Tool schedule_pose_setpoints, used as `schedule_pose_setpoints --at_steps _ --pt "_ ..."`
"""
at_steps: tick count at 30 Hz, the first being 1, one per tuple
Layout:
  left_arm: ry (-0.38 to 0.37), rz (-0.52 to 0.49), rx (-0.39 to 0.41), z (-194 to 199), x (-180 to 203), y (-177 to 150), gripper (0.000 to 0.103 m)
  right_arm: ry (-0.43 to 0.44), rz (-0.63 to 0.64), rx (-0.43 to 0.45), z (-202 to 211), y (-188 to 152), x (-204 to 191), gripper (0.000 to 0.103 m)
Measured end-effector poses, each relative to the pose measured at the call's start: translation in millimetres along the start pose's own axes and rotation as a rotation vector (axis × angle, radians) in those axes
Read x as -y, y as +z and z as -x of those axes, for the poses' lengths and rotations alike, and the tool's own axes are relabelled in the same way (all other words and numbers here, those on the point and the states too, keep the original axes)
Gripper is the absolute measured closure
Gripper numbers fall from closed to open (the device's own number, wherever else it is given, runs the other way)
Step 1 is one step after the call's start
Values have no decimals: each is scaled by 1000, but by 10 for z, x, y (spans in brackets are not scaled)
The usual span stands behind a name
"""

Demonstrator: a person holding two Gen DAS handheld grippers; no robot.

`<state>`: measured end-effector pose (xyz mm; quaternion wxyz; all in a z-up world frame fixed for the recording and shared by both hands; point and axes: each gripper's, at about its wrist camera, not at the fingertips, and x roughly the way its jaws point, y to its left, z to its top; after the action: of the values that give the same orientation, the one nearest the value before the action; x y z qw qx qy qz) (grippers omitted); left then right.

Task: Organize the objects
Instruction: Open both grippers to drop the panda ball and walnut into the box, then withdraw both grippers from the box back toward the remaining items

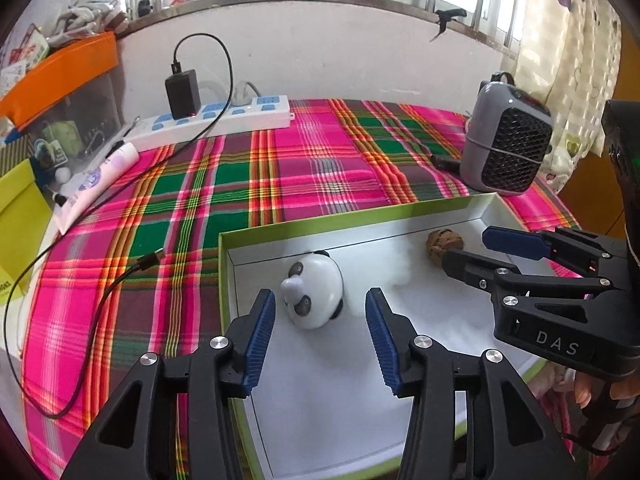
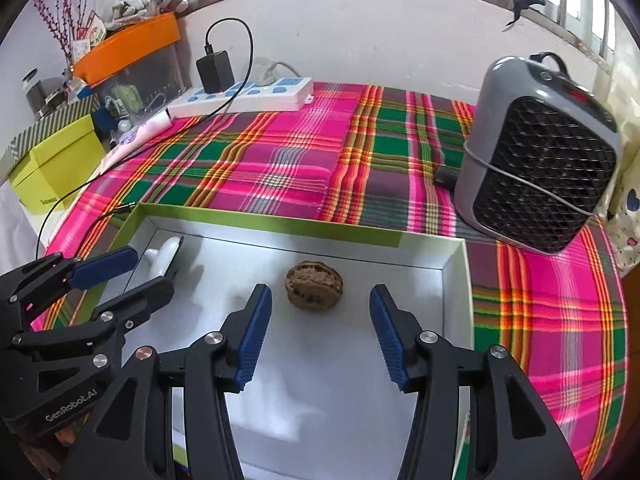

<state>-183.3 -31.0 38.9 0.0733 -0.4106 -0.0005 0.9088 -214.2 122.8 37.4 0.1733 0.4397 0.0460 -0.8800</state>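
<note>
A shallow white box with a green rim [image 1: 320,227] [image 2: 280,224] lies on the plaid cloth. Inside it lie a white panda-faced toy [image 1: 314,294] [image 2: 166,258] at the left and a brown walnut [image 1: 444,247] [image 2: 314,286] at the right. My left gripper [image 1: 320,320] [image 2: 132,276] is open and empty over the box, just short of the panda toy. My right gripper [image 2: 320,320] [image 1: 468,250] is open and empty, just short of the walnut.
A grey fan heater [image 1: 506,138] [image 2: 540,152] stands at the back right. A white power strip [image 1: 212,120] [image 2: 244,98] with a black charger and a trailing cable [image 1: 80,320] lies at the back left. Lime and orange boxes [image 2: 56,164] crowd the left edge.
</note>
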Motion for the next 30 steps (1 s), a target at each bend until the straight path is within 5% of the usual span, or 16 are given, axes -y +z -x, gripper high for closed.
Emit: schedule_pose_setpoints --at_steps 30 --pt "28 -42 147 932 364 -778 57 -45 -27 160 1036 -936 -22 51"
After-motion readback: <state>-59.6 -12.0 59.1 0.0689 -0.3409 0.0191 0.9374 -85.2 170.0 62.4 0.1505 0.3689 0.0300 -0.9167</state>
